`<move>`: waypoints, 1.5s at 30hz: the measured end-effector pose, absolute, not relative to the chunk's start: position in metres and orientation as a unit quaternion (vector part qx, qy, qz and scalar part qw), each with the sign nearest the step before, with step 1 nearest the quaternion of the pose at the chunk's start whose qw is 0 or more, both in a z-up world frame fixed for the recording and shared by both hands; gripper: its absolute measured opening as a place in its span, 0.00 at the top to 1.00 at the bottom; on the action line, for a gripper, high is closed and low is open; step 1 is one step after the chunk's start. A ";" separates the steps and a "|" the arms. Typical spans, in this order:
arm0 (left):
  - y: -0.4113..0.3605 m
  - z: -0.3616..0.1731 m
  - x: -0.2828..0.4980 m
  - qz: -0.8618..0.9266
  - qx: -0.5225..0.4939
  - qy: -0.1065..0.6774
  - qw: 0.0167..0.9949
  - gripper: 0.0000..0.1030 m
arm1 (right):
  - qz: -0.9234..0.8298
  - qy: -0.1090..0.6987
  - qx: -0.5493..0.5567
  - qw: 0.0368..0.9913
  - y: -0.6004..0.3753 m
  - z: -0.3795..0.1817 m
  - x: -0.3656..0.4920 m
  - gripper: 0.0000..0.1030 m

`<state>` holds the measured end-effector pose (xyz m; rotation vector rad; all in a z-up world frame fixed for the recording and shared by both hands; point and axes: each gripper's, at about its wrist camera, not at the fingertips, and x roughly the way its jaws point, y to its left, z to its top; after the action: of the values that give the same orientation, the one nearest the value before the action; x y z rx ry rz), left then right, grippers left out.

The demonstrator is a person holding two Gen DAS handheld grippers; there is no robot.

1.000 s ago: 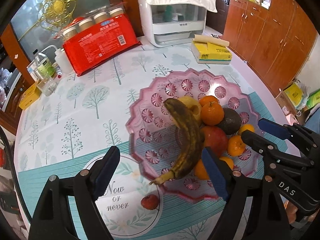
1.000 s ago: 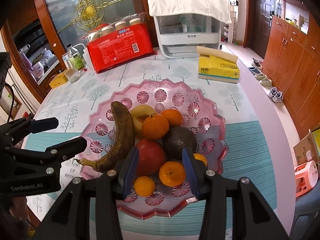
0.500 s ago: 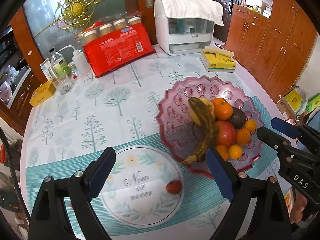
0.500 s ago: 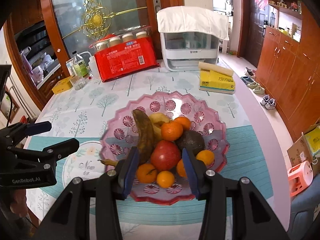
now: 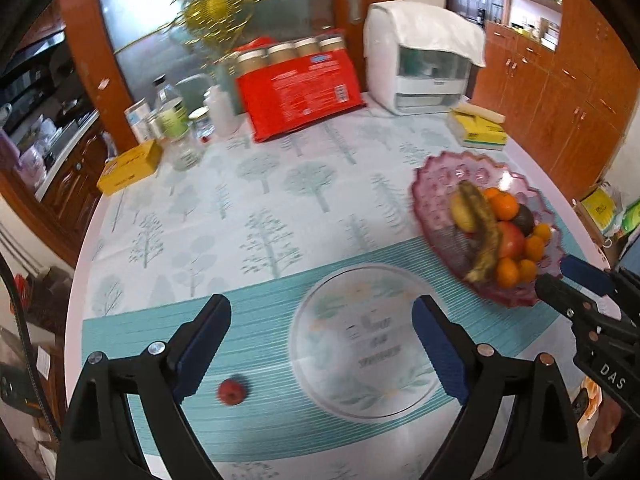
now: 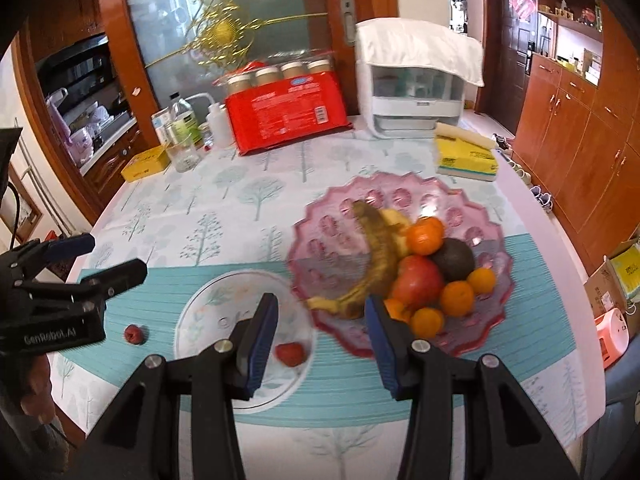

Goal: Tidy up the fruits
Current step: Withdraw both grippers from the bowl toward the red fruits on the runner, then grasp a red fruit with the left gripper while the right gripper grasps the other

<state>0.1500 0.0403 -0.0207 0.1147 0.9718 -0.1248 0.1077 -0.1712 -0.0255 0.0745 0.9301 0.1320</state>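
Both claws drew back from fruit bowl (image 6: 404, 188); left claw (image 5: 320, 344) widened, empty

Pink patterned bowl (image 6: 472, 204); teal-striped, tree-printed tablecloth (image 5: 248, 216); red pack (image 6: 286, 116).

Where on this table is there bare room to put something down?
The tree-printed cloth between the pink scalloped glass bowl and the yellow box lies bare. The back edge is crowded by bottles, a red package and a white appliance.
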 end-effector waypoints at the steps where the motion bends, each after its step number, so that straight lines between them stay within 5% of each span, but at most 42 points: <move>1: 0.051 -0.024 0.150 -0.055 0.052 0.470 0.880 0.11 | 0.064 0.450 0.035 0.890 -0.165 -0.028 0.106 0.56; 16: 0.168 -0.105 0.150 -0.002 0.016 0.536 0.844 0.11 | 0.032 0.514 0.060 0.855 -0.105 -0.098 0.098 0.56; 35: 0.198 -0.182 0.141 0.004 -0.047 0.569 0.821 0.11 | -0.035 0.531 0.078 0.843 -0.111 -0.166 0.124 0.56; 40: 0.193 -0.182 0.140 -0.014 -0.049 0.567 0.822 0.22 | -0.033 0.535 0.071 0.841 -0.109 -0.174 0.129 0.56; 45: 0.179 -0.184 0.140 -0.040 -0.043 0.574 0.817 0.39 | -0.031 0.538 0.076 0.839 -0.113 -0.178 0.129 0.67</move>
<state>0.1400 0.1785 -0.1843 -0.0916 1.2232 -0.0862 0.1286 -0.1127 -0.1783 0.1615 1.1384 -0.0651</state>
